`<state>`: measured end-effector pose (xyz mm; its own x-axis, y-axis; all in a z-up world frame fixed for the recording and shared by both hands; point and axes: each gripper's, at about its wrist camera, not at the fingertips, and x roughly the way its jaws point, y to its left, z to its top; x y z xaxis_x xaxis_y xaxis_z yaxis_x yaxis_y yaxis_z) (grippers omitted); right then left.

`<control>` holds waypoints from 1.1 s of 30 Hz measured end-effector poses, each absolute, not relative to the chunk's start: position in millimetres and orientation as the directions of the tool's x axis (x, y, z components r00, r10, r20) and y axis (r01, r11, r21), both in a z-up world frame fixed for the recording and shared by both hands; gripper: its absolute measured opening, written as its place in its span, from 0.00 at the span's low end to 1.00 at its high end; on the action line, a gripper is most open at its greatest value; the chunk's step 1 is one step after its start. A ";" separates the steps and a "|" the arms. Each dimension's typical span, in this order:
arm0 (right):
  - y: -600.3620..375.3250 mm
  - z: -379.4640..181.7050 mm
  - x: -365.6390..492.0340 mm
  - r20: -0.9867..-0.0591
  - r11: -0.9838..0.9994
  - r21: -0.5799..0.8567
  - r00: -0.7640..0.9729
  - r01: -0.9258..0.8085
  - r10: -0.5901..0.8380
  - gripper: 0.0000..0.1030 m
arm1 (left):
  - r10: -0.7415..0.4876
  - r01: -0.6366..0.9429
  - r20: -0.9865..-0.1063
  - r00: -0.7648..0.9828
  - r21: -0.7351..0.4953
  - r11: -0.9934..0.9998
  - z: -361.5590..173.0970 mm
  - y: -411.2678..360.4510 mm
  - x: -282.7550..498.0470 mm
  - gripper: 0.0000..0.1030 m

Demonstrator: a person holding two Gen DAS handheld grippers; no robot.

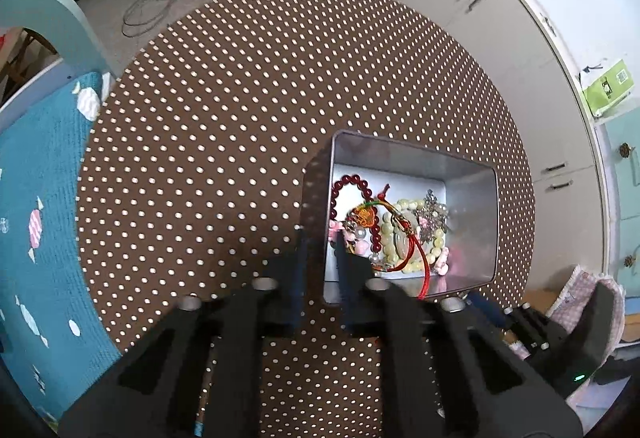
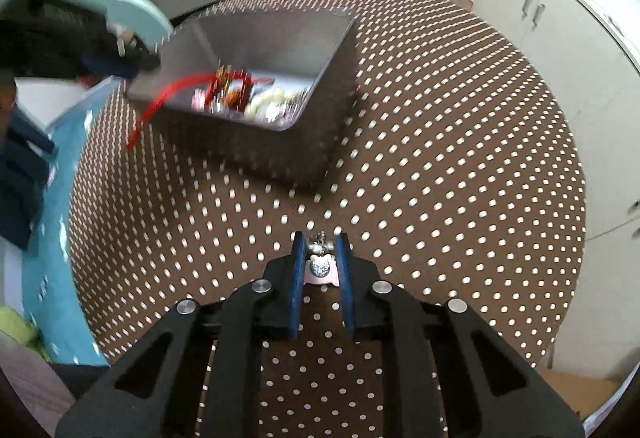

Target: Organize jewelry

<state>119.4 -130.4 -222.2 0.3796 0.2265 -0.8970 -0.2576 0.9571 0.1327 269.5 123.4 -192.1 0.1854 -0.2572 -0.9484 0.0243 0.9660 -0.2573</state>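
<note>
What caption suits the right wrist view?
Right claw grips a small pink trinket before the jewelry-filled tin.

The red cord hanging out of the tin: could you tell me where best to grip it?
Grip the red cord at the loop draped over the near rim of the tin, coming from the near side. That part lies free of the tangled beads.
</note>
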 end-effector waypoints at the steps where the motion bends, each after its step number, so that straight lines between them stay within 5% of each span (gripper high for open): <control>1: -133.0 -216.4 121.1 -0.893 0.960 0.133 0.391 -0.247 0.225 0.14 | -0.256 0.023 -0.949 0.186 -0.256 0.966 -193.5 123.1 270.2 0.06; 11: -124.4 -149.7 142.3 -0.805 0.939 0.213 0.497 -0.269 0.325 0.19 | -0.266 0.015 -0.946 0.187 -0.268 0.963 -196.1 125.5 268.1 0.06; 12: -124.6 -146.7 146.9 -0.808 0.939 0.226 0.489 -0.259 0.329 0.29 | -0.263 0.012 -0.947 0.185 -0.265 0.964 -196.2 125.1 267.2 0.06; 13: -124.0 -144.8 149.1 -0.812 0.944 0.227 0.489 -0.238 0.318 0.59 | -0.256 0.013 -0.950 0.179 -0.258 0.966 -196.0 124.2 267.4 0.07; 14: -122.8 -143.8 147.8 -0.803 0.945 0.229 0.503 -0.234 0.319 0.70 | -0.250 0.018 -0.952 0.177 -0.251 0.968 -195.1 122.9 265.5 0.07; 16: -123.4 -139.3 140.4 -0.794 0.944 0.231 0.515 -0.237 0.323 0.70 | -0.237 0.036 -0.955 0.181 -0.234 0.972 -192.4 121.1 261.7 0.07; 19: -125.3 -137.9 134.1 -0.808 0.954 0.207 0.512 -0.217 0.292 0.70 | -0.189 0.044 -0.963 0.193 -0.184 0.982 -186.0 120.5 252.7 0.28; 23: -120.2 -130.8 131.7 -0.807 0.965 0.197 0.531 -0.174 0.260 0.71 | -0.185 0.080 -0.952 0.244 -0.170 0.982 -165.8 121.6 234.3 0.41; 33: -105.6 -79.8 75.1 -0.744 0.981 0.138 0.640 -0.135 0.193 0.92 | -0.186 0.164 -0.901 0.393 -0.130 0.978 -90.6 123.0 160.0 0.58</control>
<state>75.1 -105.6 -79.8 0.6399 0.1928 -0.7439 -0.1354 0.9812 0.1378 160.0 123.0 -90.6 0.3926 -0.1859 -0.9007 0.1644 0.9778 -0.1302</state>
